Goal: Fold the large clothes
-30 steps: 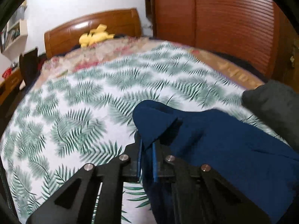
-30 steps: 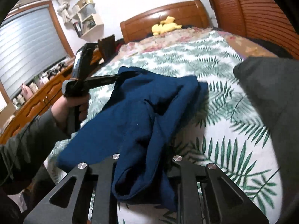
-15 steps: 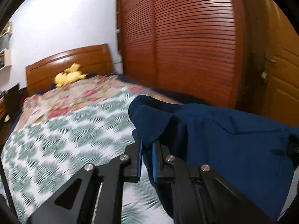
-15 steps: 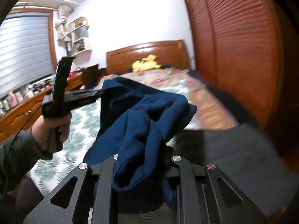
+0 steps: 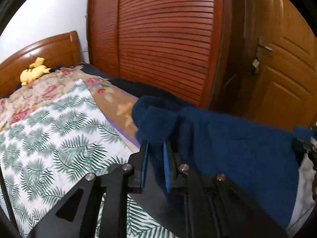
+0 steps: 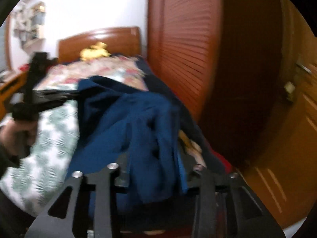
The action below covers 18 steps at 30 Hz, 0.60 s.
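**Inspector:** Blue garment (image 5: 237,150) hangs in the air, stretched between both grippers above the right edge of the bed (image 5: 49,138). A second ago it was low over the fern-print sheet; both views have since swung right toward the slatted wardrobe (image 5: 168,39) and the door (image 5: 277,79).

**Clerk:** Left gripper (image 5: 155,148)?

**Inspector:** Jaws opening. The blue pads now stand visibly apart, where earlier they pinched a fold. Cloth is draped over the tips and lies between them; the pads do not press it.

**Clerk:** Right gripper (image 6: 156,170)?

**Inspector:** Also opening, wider than before. A bunched fold of the garment (image 6: 148,134) hangs between the fingers, loose. Frame is blurred.

**Clerk:** Anything else?

**Inspector:** Left hand (image 6: 17,132) shows at the left of the right view.
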Available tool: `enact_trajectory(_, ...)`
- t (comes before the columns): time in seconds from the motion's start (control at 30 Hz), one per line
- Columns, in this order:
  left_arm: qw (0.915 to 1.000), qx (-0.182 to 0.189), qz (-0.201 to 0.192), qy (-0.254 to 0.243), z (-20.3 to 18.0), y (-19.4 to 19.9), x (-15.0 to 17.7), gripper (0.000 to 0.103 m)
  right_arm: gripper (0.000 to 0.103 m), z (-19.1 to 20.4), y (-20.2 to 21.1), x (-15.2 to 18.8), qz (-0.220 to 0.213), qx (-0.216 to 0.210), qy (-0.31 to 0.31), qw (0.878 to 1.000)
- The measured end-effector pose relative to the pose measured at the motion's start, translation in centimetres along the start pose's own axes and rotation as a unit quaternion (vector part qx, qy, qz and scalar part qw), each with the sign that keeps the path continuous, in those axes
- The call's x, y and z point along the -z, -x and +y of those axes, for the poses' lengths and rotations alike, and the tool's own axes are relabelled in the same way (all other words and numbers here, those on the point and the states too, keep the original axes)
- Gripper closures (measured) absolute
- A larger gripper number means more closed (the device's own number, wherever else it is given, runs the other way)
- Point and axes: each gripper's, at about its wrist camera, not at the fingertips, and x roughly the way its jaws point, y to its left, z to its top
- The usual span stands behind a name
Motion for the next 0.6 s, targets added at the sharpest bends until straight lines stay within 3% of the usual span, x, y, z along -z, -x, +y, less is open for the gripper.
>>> enact_trajectory(0.07, 0.9999, 0.003, -0.002, -0.011, -0.4, 0.6, 0.1, 0.089, 0.034, -0.4, 0.2, 0.4, -0.015, 0.050, 0.004, 0.999)
enact_trajectory(0.13, 0.9997, 0.006, -0.004, -0.023, -1.1, 1.5, 0.3, 0.085, 0.034, -0.3, 0.7, 0.1, -0.030, 0.076, 0.006, 0.997)
enact_trajectory(0.27, 0.9992, 0.017, -0.010, -0.035, -1.0, 3.8, 1.1, 0.078, 0.034, 1.9, 1.4, -1.2, -0.064, 0.017, 0.026, 0.997)
enact_trajectory(0.47, 0.9989, 0.022, -0.023, -0.035, 0.2, 9.0, 3.0, 0.072, 0.039, 4.6, -2.9, -1.4, -0.014, -0.021, 0.013, 1.000)
enact_trajectory(0.6, 0.9985, 0.016, -0.031, -0.041, 0.9, 12.4, 4.3, 0.070, 0.039, 2.0, -6.2, 0.5, 0.034, 0.011, -0.017, 0.999)
